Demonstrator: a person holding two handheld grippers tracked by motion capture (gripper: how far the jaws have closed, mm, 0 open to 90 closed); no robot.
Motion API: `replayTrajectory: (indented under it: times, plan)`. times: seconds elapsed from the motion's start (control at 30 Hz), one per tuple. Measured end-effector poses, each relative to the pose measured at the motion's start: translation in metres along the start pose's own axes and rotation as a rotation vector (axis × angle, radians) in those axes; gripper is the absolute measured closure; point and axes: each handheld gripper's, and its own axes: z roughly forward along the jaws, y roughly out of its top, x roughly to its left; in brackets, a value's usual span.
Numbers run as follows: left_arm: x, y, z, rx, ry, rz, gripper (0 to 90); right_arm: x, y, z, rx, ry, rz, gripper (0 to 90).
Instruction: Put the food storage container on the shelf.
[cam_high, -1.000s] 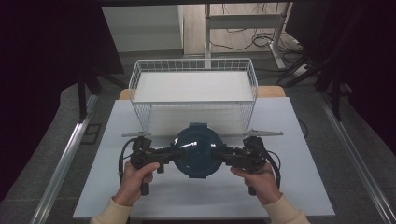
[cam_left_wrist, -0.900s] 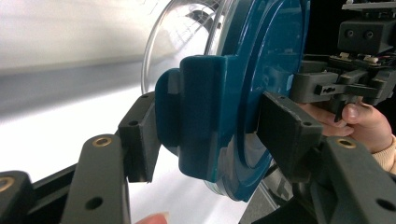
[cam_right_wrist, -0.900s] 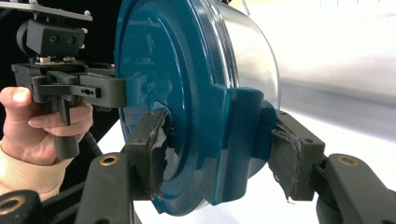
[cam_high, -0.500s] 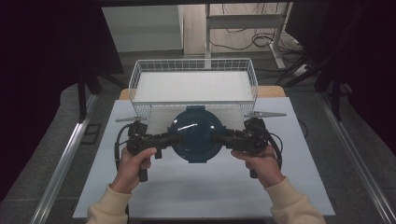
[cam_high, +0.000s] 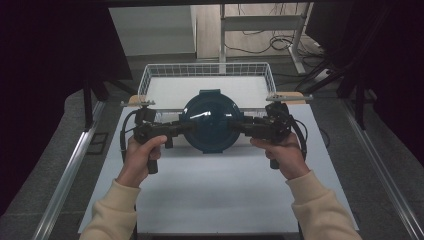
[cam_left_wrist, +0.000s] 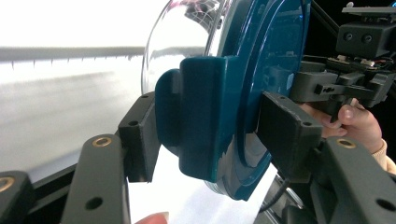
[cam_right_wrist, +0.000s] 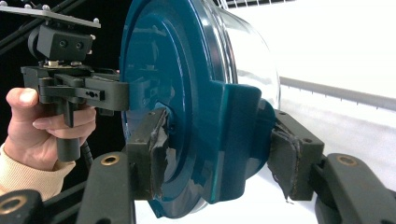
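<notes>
One round teal lid with a clear domed centre is held up in the air between two grippers, above the near edge of the wire basket and over the counter. It has two thick teal tabs on its rim, one at each side, and a third small tab at its far edge. The left gripper is clamped on the left tab: in the left gripper view its two black jaws press on either face of that tab. The right gripper is clamped on the opposite tab in the same way, its two pads, worn and torn at the edges, squeezing the teal block from both sides. Each gripper is held by one hand, the left hand and the right hand, both in pale cream sleeves. Behind the lid stands one white wire basket, rectangular, resting across the far edge of the white counter. One trailing black cable loops from each gripper.
</notes>
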Motion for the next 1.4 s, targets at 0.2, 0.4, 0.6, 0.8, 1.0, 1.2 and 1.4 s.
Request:
replayTrajectory:
  times: [0.2,0.4,0.6,0.8,1.0,1.2,1.4]
  plan:
    - [0.001,0.023,-0.001,-0.006,0.009,0.012,41.5,-0.005,0.021,0.004,-0.014,0.008,-0.012,42.5]
    - [0.007,0.046,-0.003,-0.031,0.015,0.022,41.5,-0.01,0.046,0.012,-0.03,0.02,-0.021,42.6]
    - [0.013,0.063,-0.001,-0.033,0.017,0.029,41.5,-0.015,0.062,0.017,-0.035,0.016,-0.032,42.5]
    - [0.027,0.079,0.009,-0.02,0.018,0.008,41.4,-0.033,0.076,0.03,-0.034,0.01,0.011,42.4]
    - [0.049,0.088,0.028,0.007,0.01,-0.041,41.2,-0.05,0.08,0.04,-0.018,-0.009,0.043,42.0]
    - [0.069,0.091,0.041,0.037,-0.003,-0.08,41.3,-0.07,0.081,0.053,0.02,-0.023,0.087,41.2]
    - [0.079,0.097,0.047,0.015,-0.005,-0.146,41.0,-0.081,0.084,0.061,-0.011,-0.02,0.171,39.8]
